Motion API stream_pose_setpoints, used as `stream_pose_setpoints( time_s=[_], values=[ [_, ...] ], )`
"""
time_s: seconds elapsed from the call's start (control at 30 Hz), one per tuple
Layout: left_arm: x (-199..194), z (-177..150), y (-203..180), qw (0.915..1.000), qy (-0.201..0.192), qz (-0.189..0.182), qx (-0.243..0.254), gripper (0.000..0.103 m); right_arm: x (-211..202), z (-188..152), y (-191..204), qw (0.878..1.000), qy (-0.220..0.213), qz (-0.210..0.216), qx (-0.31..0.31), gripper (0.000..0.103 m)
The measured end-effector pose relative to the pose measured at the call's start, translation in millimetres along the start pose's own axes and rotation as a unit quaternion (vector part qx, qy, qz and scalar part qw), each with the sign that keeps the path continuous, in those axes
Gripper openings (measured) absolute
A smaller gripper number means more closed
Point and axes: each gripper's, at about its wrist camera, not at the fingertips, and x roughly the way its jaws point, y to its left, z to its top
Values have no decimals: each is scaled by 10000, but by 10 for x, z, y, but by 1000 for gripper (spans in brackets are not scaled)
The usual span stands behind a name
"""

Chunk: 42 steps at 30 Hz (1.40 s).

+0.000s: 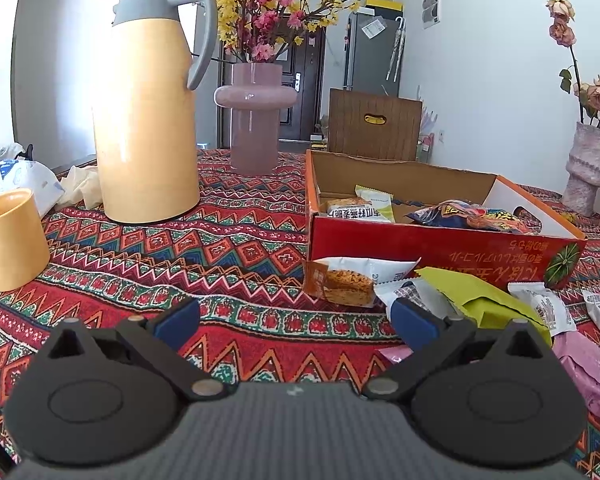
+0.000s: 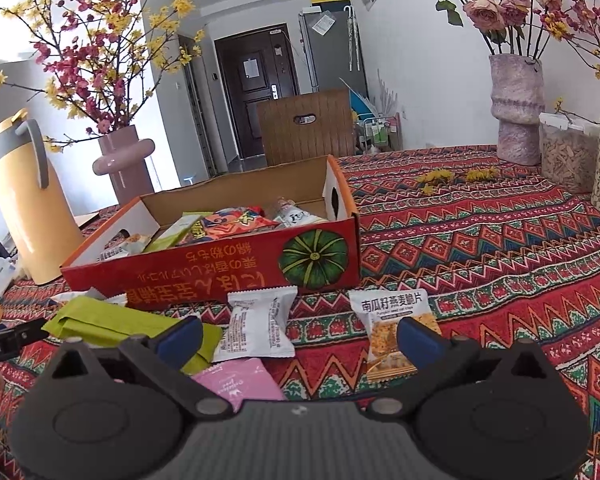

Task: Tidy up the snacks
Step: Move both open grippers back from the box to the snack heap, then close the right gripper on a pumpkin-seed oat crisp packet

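A: So, what does the left wrist view show?
B: Left gripper point(image 1: 296, 320) spread wide and empty above the patterned tablecloth point(image 1: 228, 248). Red cardboard box point(image 1: 440, 240) holds several snacks; a yellow thermos point(image 1: 148, 120) stands well apart.

A: And the right wrist view?
B: Right gripper point(image 2: 298, 334) released, empty. Just ahead lie a white packet point(image 2: 258, 328), a pumpkin seed oat crisp packet point(image 2: 392, 336), a green packet point(image 2: 112, 324) and a pink packet point(image 2: 240, 380), all outside the box.

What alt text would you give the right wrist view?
The open right gripper hovers over loose snack packets, a white one in front of it, before a red cardboard box holding more snacks on a patterned tablecloth.
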Motion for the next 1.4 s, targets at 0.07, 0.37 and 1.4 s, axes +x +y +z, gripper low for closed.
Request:
stream_pose_setpoints(
  time_s=[0.07,0.37,1.4],
  values=[
    [3,-1,2,10000,13,8,-9,103,58,17,-44,9998,63,-171,-72,103],
    [20,-4,6,10000,63,43,-20,103,488,102,-358,9945,685,-764,-189,103],
    [99,-9,9,9995,232,227,-54,103,174,-92,-99,9985,60,-434,-336,45]
  ],
)
